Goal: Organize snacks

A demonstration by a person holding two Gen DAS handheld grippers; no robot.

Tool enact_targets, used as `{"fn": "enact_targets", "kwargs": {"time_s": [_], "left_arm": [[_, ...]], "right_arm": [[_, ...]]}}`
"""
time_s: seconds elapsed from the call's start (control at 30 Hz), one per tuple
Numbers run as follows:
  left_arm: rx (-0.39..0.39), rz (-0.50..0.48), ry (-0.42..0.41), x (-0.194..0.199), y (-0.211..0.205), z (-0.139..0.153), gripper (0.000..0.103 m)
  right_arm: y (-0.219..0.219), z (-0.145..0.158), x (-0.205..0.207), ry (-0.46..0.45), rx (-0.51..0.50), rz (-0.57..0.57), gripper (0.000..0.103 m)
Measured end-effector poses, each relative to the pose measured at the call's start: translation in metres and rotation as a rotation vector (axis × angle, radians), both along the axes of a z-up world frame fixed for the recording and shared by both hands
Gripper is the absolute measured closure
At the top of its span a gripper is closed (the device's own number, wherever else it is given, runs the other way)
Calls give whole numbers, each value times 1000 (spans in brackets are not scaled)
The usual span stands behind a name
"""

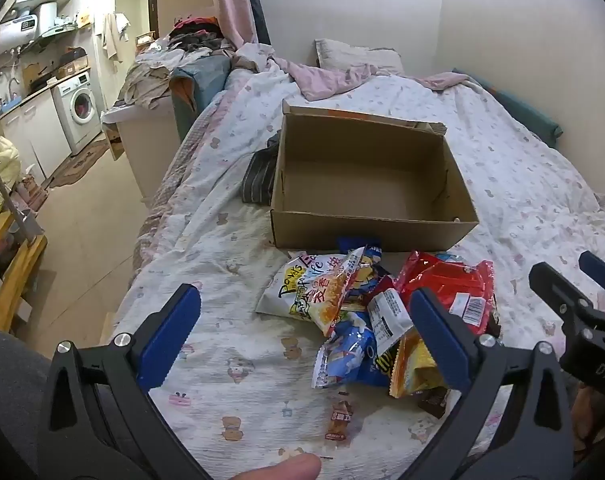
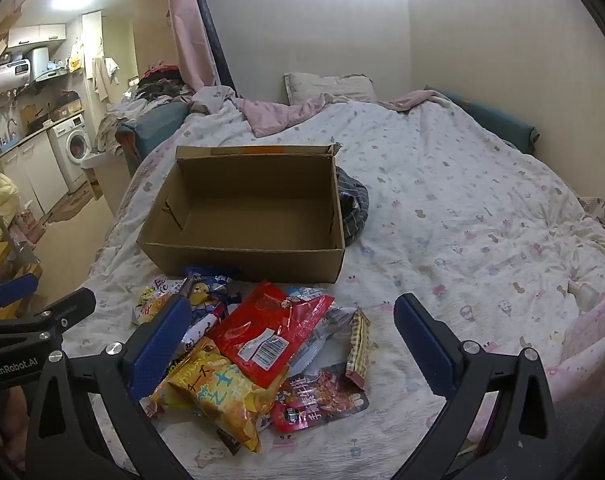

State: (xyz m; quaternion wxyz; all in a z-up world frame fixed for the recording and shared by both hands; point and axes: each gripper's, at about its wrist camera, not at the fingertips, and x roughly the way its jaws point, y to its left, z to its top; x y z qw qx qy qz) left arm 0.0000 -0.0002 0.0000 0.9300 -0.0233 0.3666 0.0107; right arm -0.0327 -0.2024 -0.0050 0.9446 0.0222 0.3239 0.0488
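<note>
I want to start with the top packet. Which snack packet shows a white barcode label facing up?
The red packet, in the middle of the pile in front of the cardboard box. It lies over the yellow chips bag, and no other packet is plain red.

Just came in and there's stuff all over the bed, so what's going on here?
A person holds a two-finger gripper in each hand over a pile of snack packets on the bed quilt. The left gripper and right gripper both hang open, holding nothing. The cardboard box just behind the pile is open and looks empty. A red packet lies on top of the heap. No sorting has begun.
</note>
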Motion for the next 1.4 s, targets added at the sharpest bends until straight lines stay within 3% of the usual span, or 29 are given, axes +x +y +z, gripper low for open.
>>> {"fn": "enact_targets", "kwargs": {"time_s": [1.4], "left_arm": [[7,0,5,1,4,2,0]], "right_arm": [[-4,-1,0,0,2,-8,0]]}}
